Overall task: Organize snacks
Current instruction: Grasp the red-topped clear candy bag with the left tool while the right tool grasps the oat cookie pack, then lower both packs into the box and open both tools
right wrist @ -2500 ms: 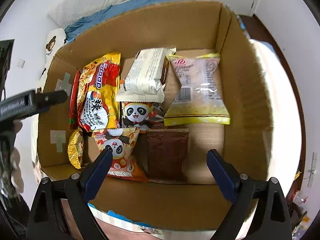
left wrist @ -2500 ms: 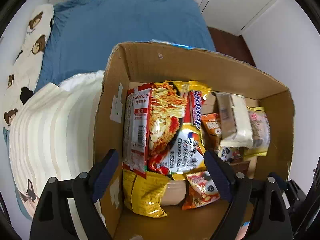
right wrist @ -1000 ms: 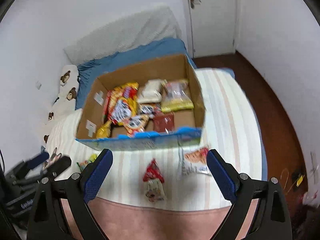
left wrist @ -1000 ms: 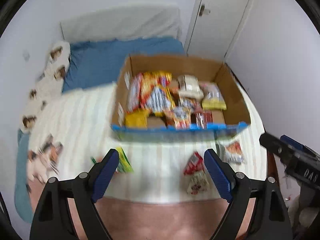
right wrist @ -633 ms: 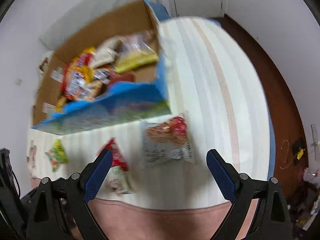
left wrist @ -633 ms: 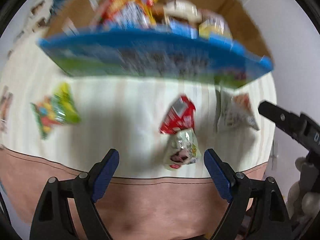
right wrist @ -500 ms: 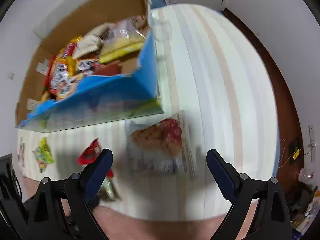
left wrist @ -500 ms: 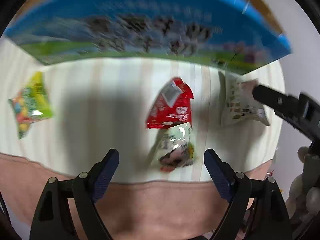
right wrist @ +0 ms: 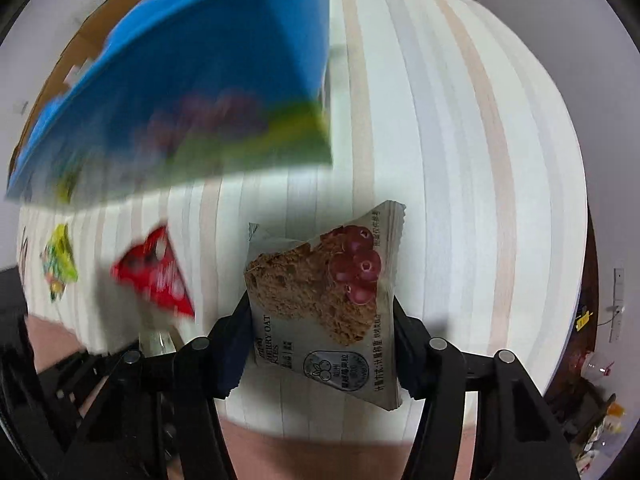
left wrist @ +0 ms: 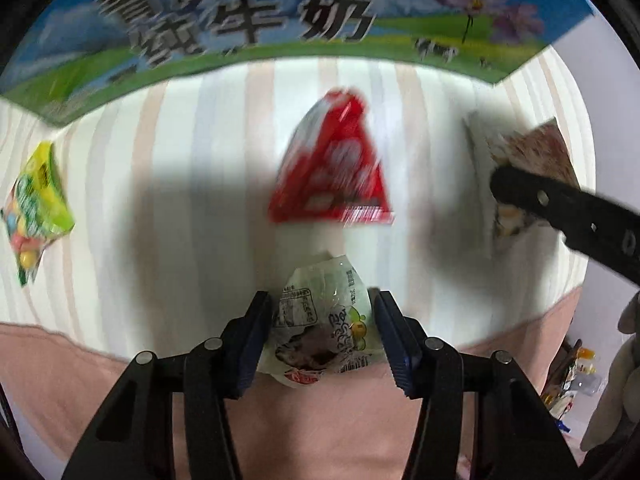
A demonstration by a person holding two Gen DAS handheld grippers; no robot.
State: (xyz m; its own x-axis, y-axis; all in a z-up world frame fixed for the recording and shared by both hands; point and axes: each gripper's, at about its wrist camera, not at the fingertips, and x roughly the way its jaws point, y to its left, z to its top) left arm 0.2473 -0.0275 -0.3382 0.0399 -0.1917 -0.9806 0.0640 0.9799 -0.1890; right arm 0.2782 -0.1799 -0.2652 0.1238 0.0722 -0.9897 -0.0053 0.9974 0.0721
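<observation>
My left gripper [left wrist: 323,320] has its jaws closed around a pale green snack packet [left wrist: 320,320] that lies at the near edge of the striped bedspread [left wrist: 180,200]. A red snack packet [left wrist: 336,172] lies just beyond it. My right gripper [right wrist: 320,336] grips a grey cranberry oat cake packet [right wrist: 324,312], which also shows in the left wrist view [left wrist: 524,168] under the right gripper's black finger. The blue-and-green printed cardboard box [left wrist: 280,20] stands behind the packets. It also shows in the right wrist view [right wrist: 192,92].
A green and yellow candy bag [left wrist: 34,200] lies on the bedspread at the far left, small in the right wrist view [right wrist: 60,264]. The red packet shows at the left in the right wrist view [right wrist: 160,280]. A pink sheet [left wrist: 320,420] borders the near edge.
Both grippers have left the box, dropped to the bedspread in front of it and closed: the left on the pale green packet, the right on the oat cake packet.
</observation>
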